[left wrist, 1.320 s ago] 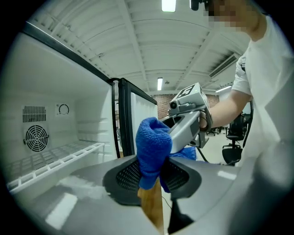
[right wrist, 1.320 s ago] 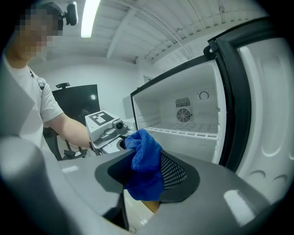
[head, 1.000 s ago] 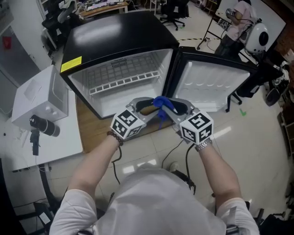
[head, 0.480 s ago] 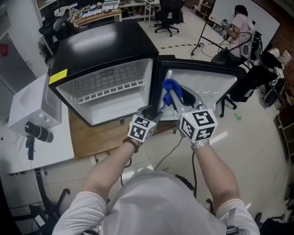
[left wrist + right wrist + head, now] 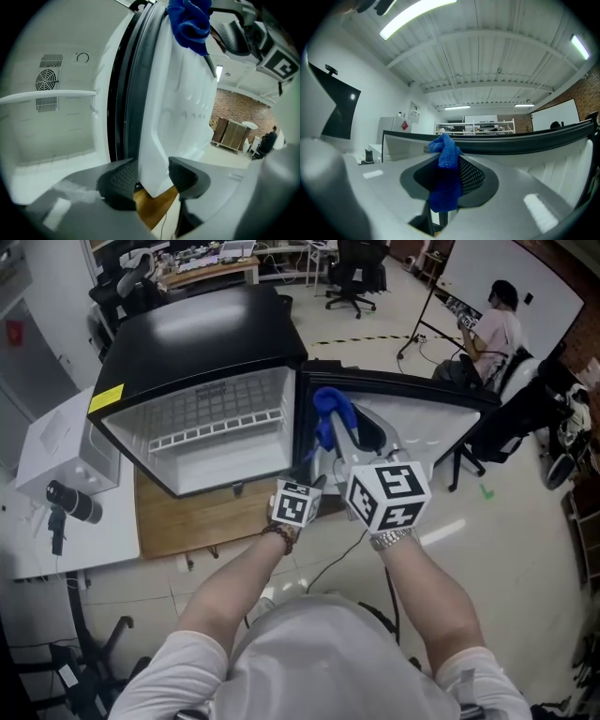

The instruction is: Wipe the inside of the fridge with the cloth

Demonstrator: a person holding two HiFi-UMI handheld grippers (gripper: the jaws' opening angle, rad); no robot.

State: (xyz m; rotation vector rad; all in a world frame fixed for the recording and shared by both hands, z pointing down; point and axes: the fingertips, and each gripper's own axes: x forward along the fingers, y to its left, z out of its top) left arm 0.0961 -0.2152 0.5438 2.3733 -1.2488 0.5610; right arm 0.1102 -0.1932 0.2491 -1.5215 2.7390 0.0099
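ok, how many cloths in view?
1: the blue cloth, clamped in the right gripper, held up in front of the open fridge door. None seen inside the fridge; some corners are hidden.

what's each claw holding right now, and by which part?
Right claw is shut on the blue cloth, pinched near its middle. Left claw open, holds nothing; a corner of the fridge door shows between its jaws.
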